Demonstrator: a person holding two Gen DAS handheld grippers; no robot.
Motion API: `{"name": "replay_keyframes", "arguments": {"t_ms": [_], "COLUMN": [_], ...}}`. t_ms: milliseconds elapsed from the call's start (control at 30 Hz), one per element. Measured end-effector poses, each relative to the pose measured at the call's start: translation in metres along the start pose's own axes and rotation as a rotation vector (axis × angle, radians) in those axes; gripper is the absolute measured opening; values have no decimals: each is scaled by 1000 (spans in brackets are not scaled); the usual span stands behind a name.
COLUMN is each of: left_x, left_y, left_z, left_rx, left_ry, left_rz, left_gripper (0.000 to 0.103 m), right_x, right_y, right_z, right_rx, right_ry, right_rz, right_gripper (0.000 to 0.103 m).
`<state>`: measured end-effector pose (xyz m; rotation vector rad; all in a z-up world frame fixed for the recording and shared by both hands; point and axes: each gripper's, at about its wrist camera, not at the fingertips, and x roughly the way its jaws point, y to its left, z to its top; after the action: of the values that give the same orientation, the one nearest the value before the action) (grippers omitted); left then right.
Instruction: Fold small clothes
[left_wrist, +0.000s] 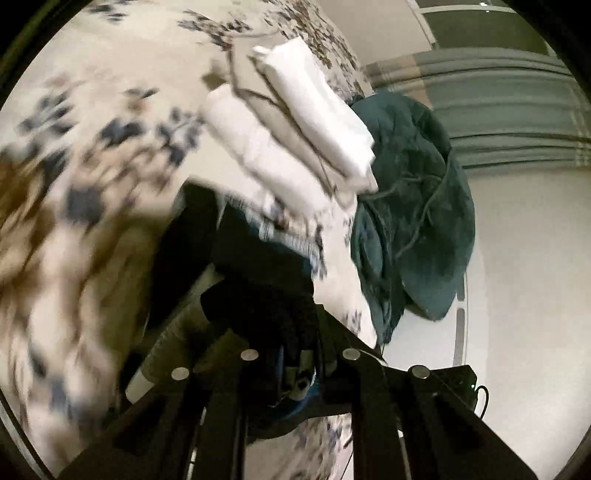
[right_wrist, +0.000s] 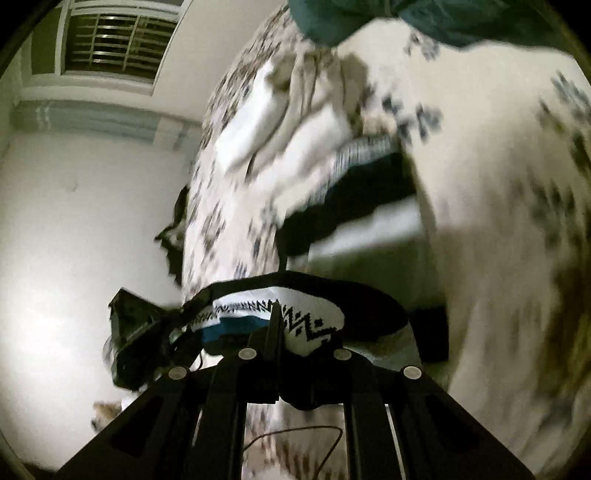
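My left gripper (left_wrist: 295, 354) is shut on a dark garment (left_wrist: 258, 288) with a teal and white patterned edge, held above the floral bedspread (left_wrist: 92, 147). My right gripper (right_wrist: 291, 343) is shut on the same garment (right_wrist: 295, 317), gripping its white band with black zigzag pattern and teal stripe. The garment hangs between the two grippers. A stack of folded white and beige clothes (left_wrist: 291, 133) lies on the bed beyond; it also shows in the right wrist view (right_wrist: 280, 122). Both views are motion-blurred.
A crumpled dark teal garment (left_wrist: 410, 206) lies at the bed's edge, also visible in the right wrist view (right_wrist: 406, 14). White floor (left_wrist: 524, 258) lies beyond the bed. A window (right_wrist: 110, 40) sits in the far wall. A dark item (right_wrist: 177, 225) is beside the bed.
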<state>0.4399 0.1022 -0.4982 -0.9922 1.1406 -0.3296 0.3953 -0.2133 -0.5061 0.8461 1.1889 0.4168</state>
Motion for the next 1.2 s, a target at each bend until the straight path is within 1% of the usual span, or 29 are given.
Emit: {"name": "replay_keyframes", "arguments": {"t_ms": [100, 133, 167, 200, 233, 267, 300, 333, 367, 433, 500, 533, 567, 600, 633, 667, 733, 800, 833, 867, 933, 967, 1033, 1100, 1167, 1200], "left_x": [35, 49, 57, 63, 65, 60, 55, 50, 44, 28, 14, 7, 0, -3, -10, -12, -20, -21, -15, -7, 18, 24, 45, 61, 65, 63], "left_y": [8, 14, 20, 26, 30, 31, 30, 30, 29, 27, 25, 26, 32, 38, 49, 56, 75, 88, 98, 100, 113, 115, 119, 123, 130, 131], "left_z": [45, 62, 73, 83, 93, 95, 98, 100, 100, 90, 72, 58, 40, 27, 4, -8, -50, -77, -95, -103, -119, -122, -121, -115, -108, -107], "left_rx": [-20, -48, -80, -110, -133, -132, -121, -106, -95, -39, 44, 79, 92, 90, 70, 53, -2, -47, -86, -110, -192, -213, -252, -293, -363, -377], "left_ry": [17, 36, 53, 60, 48, 28, 6, 0, 3, -6, -3, -2, 10, 22, 43, 56, 95, 122, 142, 151, 163, 161, 126, 67, -34, -69], "left_rz": [22, 30, 27, 21, -7, -28, -38, -36, -30, -9, 68, 105, 137, 150, 166, 174, 183, 170, 147, 142, 75, 55, 1, -14, -43, -53], "left_gripper": [13, 17, 29, 52, 63, 68, 68, 68, 68, 68, 68, 69, 69, 69, 69, 69, 69, 69, 69, 69, 69, 69, 69, 69, 67, 51], "right_x": [33, 41, 53, 63, 69, 72, 71, 68, 66, 60, 54, 51, 49, 47, 46, 45, 48, 58, 66, 73, 95, 108, 131, 155, 173, 181], "right_y": [-1, -6, -10, -15, -19, -22, -21, -20, -21, -24, -28, -30, -34, -38, -41, -43, -47, -51, -53, -55, -62, -66, -72, -81, -89, -93], "right_z": [60, 76, 89, 104, 113, 118, 120, 120, 118, 109, 97, 91, 86, 82, 80, 79, 84, 95, 102, 107, 122, 130, 140, 147, 149, 148], "right_rx": [25, 39, 61, 92, 113, 124, 118, 103, 90, 64, 29, 20, 16, 12, 6, -7, -34, -57, -68, -73, -68, -63, -64, -44, -23, -11], "right_ry": [-26, -29, -30, -34, -34, -34, -43, -56, -60, -48, -29, -17, 0, 17, 32, 46, 71, 100, 115, 131, 183, 216, 270, 339, 394, 420], "right_rz": [-38, -52, -56, -46, -42, -28, -22, -29, -35, -76, -141, -166, -191, -213, -231, -248, -271, -274, -268, -261, -208, -179, -159, -121, -82, -66], "right_gripper": [10, 11, 15, 15, 18, 27, 38, 61, 69, 69, 69, 69, 70, 72, 78, 83, 84, 84, 84, 84, 84, 84, 84, 84, 84, 84]}}
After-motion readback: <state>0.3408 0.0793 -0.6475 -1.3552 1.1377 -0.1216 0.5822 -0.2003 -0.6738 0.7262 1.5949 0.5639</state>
